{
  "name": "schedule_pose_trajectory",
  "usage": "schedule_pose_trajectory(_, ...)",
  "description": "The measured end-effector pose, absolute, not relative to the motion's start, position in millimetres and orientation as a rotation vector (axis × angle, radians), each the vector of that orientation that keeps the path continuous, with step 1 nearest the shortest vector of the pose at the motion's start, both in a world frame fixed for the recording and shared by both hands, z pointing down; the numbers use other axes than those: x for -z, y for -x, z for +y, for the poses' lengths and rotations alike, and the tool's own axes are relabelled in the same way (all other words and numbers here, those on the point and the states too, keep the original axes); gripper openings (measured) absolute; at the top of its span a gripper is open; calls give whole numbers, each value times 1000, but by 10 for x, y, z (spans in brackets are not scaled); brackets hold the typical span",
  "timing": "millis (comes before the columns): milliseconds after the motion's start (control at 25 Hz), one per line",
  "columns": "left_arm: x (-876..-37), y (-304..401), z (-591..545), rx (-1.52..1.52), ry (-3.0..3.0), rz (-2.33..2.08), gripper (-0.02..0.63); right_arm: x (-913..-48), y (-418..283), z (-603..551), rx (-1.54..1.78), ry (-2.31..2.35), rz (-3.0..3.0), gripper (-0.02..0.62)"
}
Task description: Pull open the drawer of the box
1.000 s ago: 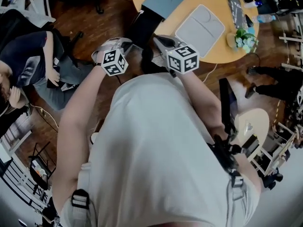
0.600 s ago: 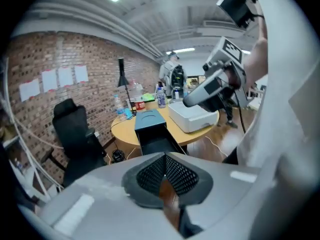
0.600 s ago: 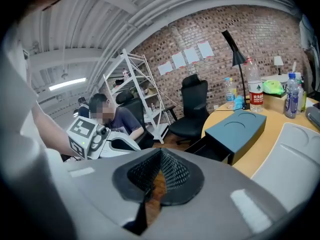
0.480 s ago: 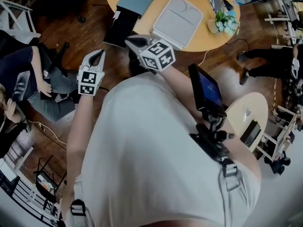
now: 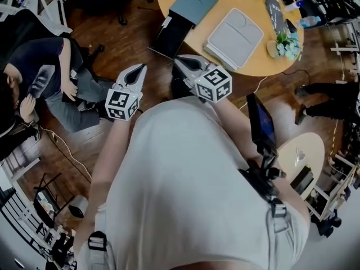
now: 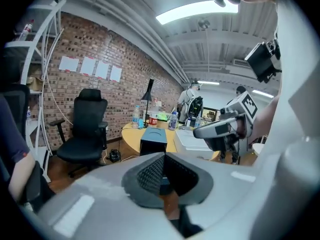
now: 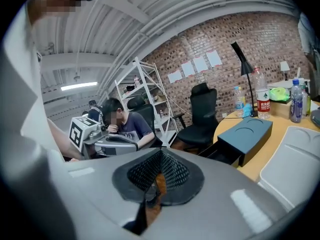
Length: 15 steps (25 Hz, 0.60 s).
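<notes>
**mk_77:** so where's the box point(image 5: 194, 1) in this one?

**dusty:** It's on the round wooden table point(image 5: 253, 63), over at the left end of it. Blue-grey lid, and the dark drawer point(image 5: 170, 36) is sticking out of it, hanging past the table's edge over the floor.

**mk_77:** and the tongs? holding anything?

**dusty:** Nope. The left gripper point(image 5: 139, 69) has its jaws pressed together with nothing in them, and it's the same for the right gripper point(image 5: 179, 61): tips together, empty. Both are up in the air over the wooden floor point(image 5: 129, 32), near the table's edge, tips pointing toward the table. Neither one touches the box or the drawer.

**mk_77:** what else is on the table?

**dusty:** There's a white tray point(image 5: 235, 37) just beside the box, a little potted plant point(image 5: 287, 45) near the right edge, and a few bottles point(image 7: 260, 96) and a black desk lamp point(image 7: 245, 69) at the far side by the wall.

**mk_77:** room looks like an office?

**dusty:** Pretty much. There's a brick wall point(image 7: 240, 39) with white sheets of paper stuck on it, a black office chair point(image 6: 85, 129), a white shelf rack point(image 7: 150, 91), and strip lights on the ceiling. A seated person point(image 5: 50, 77) is off to the left, well apart from the table. There's also a smaller round table point(image 5: 301, 151) on the right.
</notes>
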State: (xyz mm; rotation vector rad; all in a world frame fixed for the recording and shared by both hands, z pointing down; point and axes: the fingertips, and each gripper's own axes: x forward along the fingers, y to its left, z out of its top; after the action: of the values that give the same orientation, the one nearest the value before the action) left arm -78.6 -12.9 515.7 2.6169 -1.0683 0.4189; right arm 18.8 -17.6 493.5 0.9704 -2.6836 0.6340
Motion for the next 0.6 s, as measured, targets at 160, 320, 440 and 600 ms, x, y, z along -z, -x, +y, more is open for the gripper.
schedule_pose_trajectory(160,-5129,827,98,-328,-2576,-1032,6,-4989,-85,75,-567,-920,-2675,7)
schedule_pose_trajectory(320,-5132,861,280,-266,-2551,-986,6,-5002,18,253,-559,-882,-2689,7)
schedule_pose_trajectory(440,-5151,850,397,-255,-2554,-969,6,-5016,44,362,-565,-869,-2700,6)
schedule_pose_trajectory(600,-5170,816,515,-255,-2565,-945,6,-5000,44,451,-552,-871,-2705,7)
